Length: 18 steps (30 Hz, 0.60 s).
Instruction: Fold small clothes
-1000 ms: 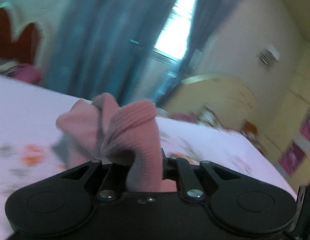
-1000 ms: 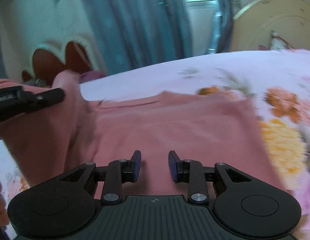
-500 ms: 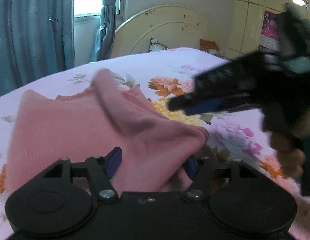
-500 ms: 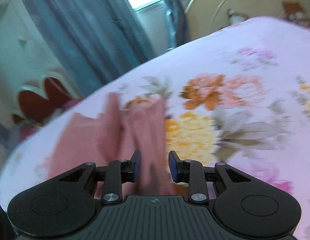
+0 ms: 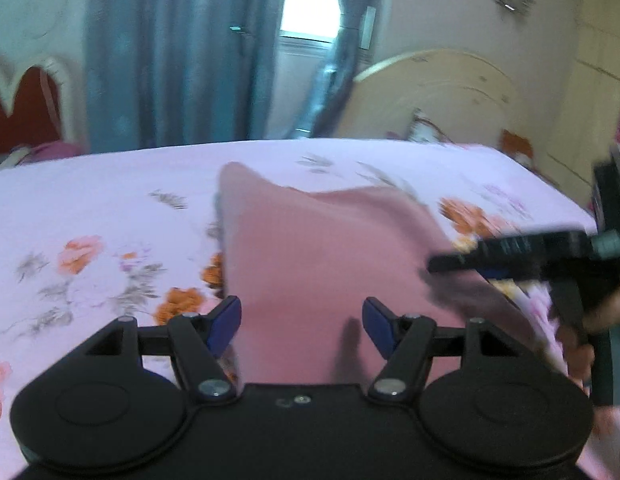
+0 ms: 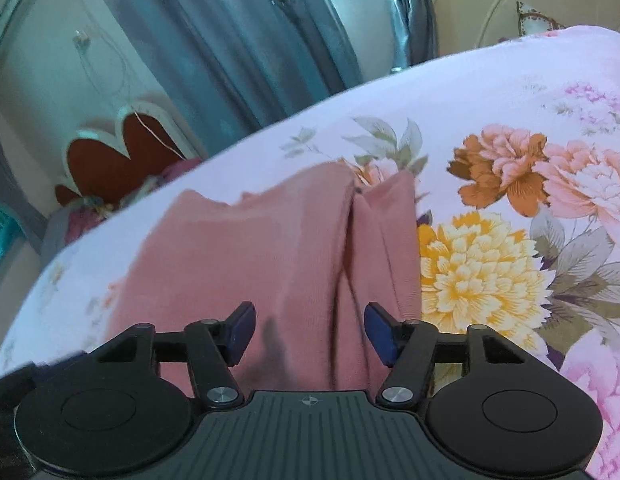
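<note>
The bed sheet (image 6: pixel 510 92), pale lilac with large printed flowers, carries the pink garment (image 6: pixel 246 248). The garment is plain knit cloth, lying partly folded, with a raised crease running from 12 to 6 o'clock in the right wrist view.

The left gripper (image 5: pixel 301 324) stands open. The garment lies between and beyond its blue pads (image 5: pixel 224 322), from 12 o'clock; the pads do not press it.

The right gripper (image 6: pixel 310 330) has just been opening. The cloth lies under its spread jaws, extending toward 11 o'clock, ungripped.
</note>
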{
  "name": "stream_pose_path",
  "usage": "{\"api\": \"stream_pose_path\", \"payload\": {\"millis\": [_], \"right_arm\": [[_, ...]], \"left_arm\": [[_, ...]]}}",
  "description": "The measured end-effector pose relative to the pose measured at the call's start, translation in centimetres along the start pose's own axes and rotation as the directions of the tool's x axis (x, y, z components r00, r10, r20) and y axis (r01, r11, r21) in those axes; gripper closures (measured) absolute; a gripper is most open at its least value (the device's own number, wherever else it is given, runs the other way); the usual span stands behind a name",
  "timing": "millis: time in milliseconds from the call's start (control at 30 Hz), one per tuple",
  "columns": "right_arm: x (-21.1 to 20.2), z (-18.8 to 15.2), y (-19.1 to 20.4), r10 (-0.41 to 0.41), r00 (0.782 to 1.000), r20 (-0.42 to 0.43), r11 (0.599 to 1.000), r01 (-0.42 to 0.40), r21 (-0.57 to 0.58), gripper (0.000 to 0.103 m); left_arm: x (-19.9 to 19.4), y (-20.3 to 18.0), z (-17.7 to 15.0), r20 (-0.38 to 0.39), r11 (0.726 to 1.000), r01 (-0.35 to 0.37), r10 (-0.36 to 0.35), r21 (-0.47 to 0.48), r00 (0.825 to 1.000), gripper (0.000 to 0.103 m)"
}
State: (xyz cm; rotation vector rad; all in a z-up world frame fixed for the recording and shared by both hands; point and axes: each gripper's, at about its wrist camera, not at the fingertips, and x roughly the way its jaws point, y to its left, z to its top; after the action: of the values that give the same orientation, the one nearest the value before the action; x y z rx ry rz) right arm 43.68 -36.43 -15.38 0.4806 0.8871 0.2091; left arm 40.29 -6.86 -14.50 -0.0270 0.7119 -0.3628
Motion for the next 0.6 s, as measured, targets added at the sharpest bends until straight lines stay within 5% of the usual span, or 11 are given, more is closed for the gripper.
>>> {"api": "stream_pose_path", "payload": {"millis": [67, 100, 133, 467, 600], "right_arm": [[0.6, -0.2, -0.2, 0.019, 1.0, -0.011, 1.0, -0.019, 0.015, 0.054], [0.9, -0.1, -0.2, 0.032, 0.999, -0.022, 0.999, -0.031, 0.022, 0.076], [1.3, -0.1, -0.2, 0.048, 0.998, -0.033, 0.998, -0.047, 0.036, 0.083], [-2.9, 1.2, 0.1, -0.012, 0.993, 0.117, 1.0, 0.013, -0.01, 0.092], [-3.0, 0.6, -1.5, -0.052, 0.994, 0.092, 0.999, 0.05, 0.022, 0.092]], "left_arm": [[0.5, 0.6, 0.5, -0.004, 0.999, -0.014, 0.014, -0.032, 1.0, 0.037], [1.0, 0.8, 1.0, -0.003, 0.999, -0.019, 0.019, -0.04, 1.0, 0.037], [1.1, 0.9, 0.9, -0.001, 0.999, -0.022, 0.022, -0.046, 1.0, 0.037], [1.8, 0.3, 1.8, 0.026, 0.999, -0.018, 0.019, -0.039, 0.999, 0.037], [2.7, -0.9, 1.0, 0.006, 1.0, -0.002, 0.002, -0.016, 1.0, 0.037]]}}
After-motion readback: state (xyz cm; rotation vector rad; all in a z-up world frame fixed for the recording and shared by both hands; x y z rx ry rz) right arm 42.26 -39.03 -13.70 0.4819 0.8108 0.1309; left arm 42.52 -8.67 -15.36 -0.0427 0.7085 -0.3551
